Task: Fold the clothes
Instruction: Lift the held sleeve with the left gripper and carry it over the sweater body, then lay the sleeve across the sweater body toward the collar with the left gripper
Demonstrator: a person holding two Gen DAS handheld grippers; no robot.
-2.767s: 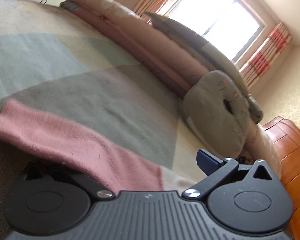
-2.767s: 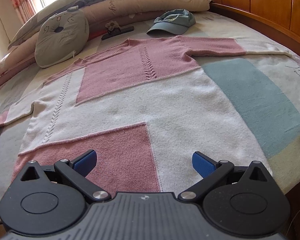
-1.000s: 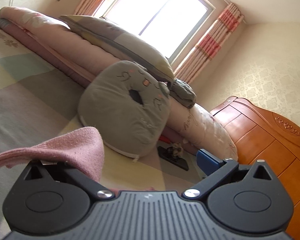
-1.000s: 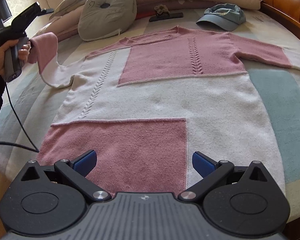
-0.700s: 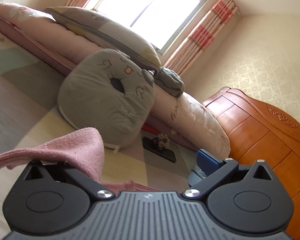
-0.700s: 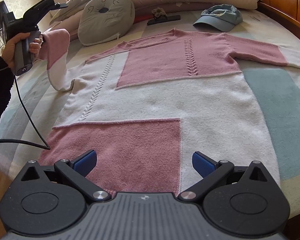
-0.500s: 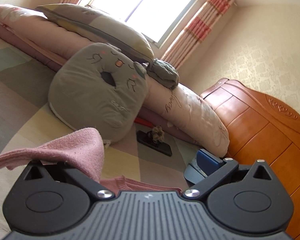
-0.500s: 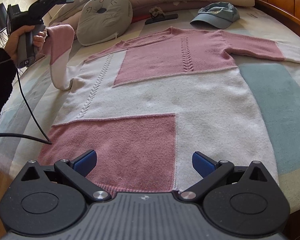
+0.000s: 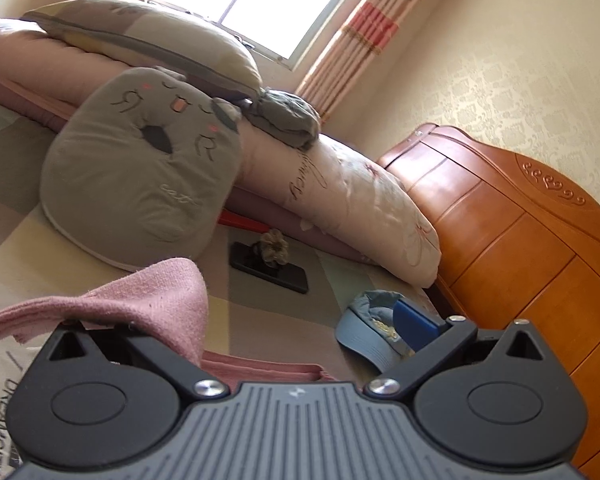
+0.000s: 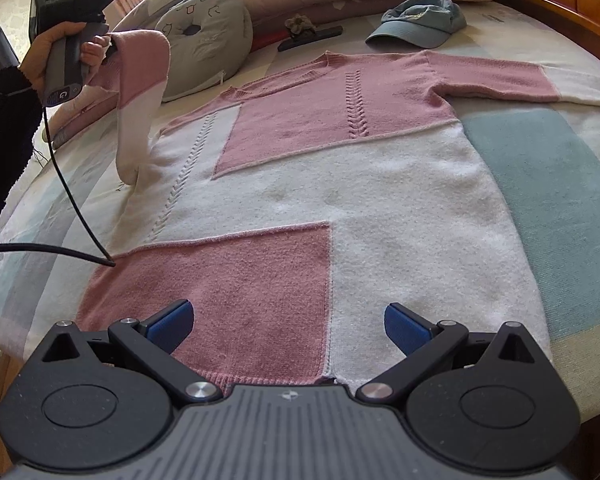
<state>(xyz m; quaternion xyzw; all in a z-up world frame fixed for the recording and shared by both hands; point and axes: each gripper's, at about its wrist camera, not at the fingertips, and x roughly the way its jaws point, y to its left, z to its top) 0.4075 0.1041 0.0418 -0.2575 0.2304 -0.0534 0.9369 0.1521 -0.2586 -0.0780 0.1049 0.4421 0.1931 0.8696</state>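
pink-and-white sweater (image 10: 340, 184) is spread flat on the bed (image 10: 560, 184), one sleeve (image 10: 140, 80) lifted. sleeve cuff is draped over the left gripper (image 9: 260, 320), grip state not discernible. right gripper (image 10: 286, 320) is held spread above the hem

Sunlit window (image 9: 236, 4), striped curtains (image 9: 364, 28), wooden headboard (image 9: 512, 216)
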